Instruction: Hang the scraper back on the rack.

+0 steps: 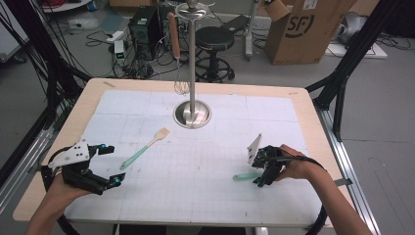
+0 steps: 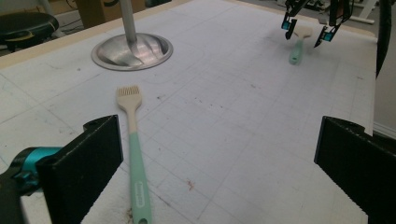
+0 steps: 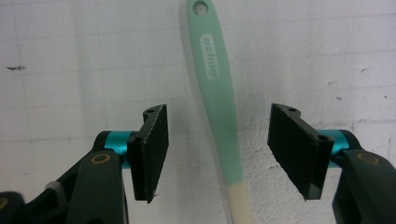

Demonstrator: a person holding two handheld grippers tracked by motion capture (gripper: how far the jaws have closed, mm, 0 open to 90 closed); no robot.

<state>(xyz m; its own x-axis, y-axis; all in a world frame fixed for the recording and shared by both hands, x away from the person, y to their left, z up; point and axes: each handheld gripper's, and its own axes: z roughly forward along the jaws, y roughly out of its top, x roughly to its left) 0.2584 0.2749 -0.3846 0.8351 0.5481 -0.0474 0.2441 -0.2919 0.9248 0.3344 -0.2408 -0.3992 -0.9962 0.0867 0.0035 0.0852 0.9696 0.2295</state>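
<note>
A pastry brush point(image 1: 144, 149) with a mint handle and cream bristles lies flat at the left of the white gridded mat point(image 1: 195, 196). My left gripper point(image 1: 110, 164) rests just left of it, open and holding nothing; in the left gripper view the brush point(image 2: 133, 149) lies by the left jaw of that gripper point(image 2: 219, 172). A second mint-handled utensil point(image 1: 247, 176) lies at the right. My right gripper point(image 1: 262, 174) points down over it. In the right gripper view its handle point(image 3: 217, 84) runs between the jaws of the right gripper point(image 3: 217, 154), with a gap on each side.
A steel stand with a round base point(image 1: 192, 115) rises from the mat's far middle, and a wire whisk point(image 1: 181, 85) hangs from it. Beyond the table are a cardboard box point(image 1: 306, 29), a black stool point(image 1: 214, 39) and cables on the floor.
</note>
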